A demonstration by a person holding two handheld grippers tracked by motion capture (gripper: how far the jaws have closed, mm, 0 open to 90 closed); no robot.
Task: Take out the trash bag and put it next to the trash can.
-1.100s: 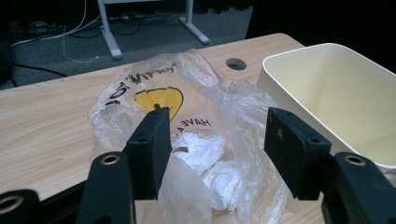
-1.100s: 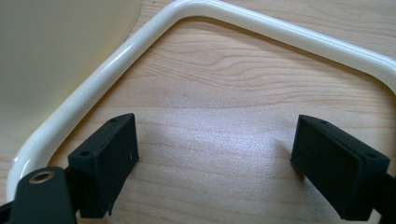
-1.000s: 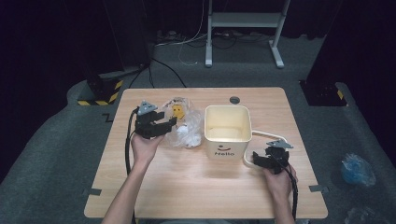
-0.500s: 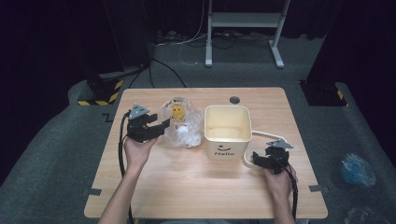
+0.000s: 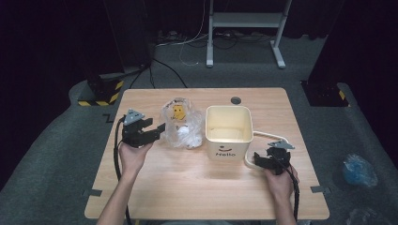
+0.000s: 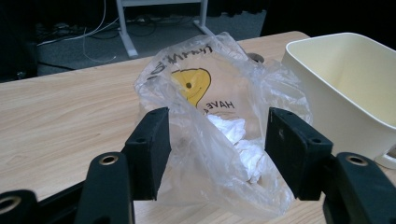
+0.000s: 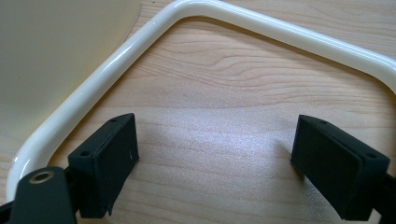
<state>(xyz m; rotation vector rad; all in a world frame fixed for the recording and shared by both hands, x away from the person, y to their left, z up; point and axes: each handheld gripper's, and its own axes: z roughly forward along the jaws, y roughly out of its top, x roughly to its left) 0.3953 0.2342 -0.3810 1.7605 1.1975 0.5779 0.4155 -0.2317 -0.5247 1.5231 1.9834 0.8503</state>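
Note:
A clear plastic bag (image 5: 180,123) with a yellow smiley face and white crumpled paper inside lies on the wooden table (image 5: 187,183), left of a cream bin (image 5: 228,131) marked "Hello". My left gripper (image 5: 159,130) is open just left of the bag. In the left gripper view the bag (image 6: 219,130) sits between the spread jaws, with the bin (image 6: 345,88) to its right. My right gripper (image 5: 258,159) is open beside the bin's lowered handle (image 5: 270,140). The right gripper view has the white handle (image 7: 140,42) curving over the wood ahead of the open jaws.
A round cable hole (image 5: 235,100) sits near the table's far edge. Beyond the table stand a white frame (image 5: 244,28) and a black base with yellow-black tape (image 5: 101,89). A blue bag (image 5: 359,169) lies on the floor at right.
My left gripper has drawn back to the left, off the bag, and its jaws now stand open at the bag's left side. The right gripper has stayed put.

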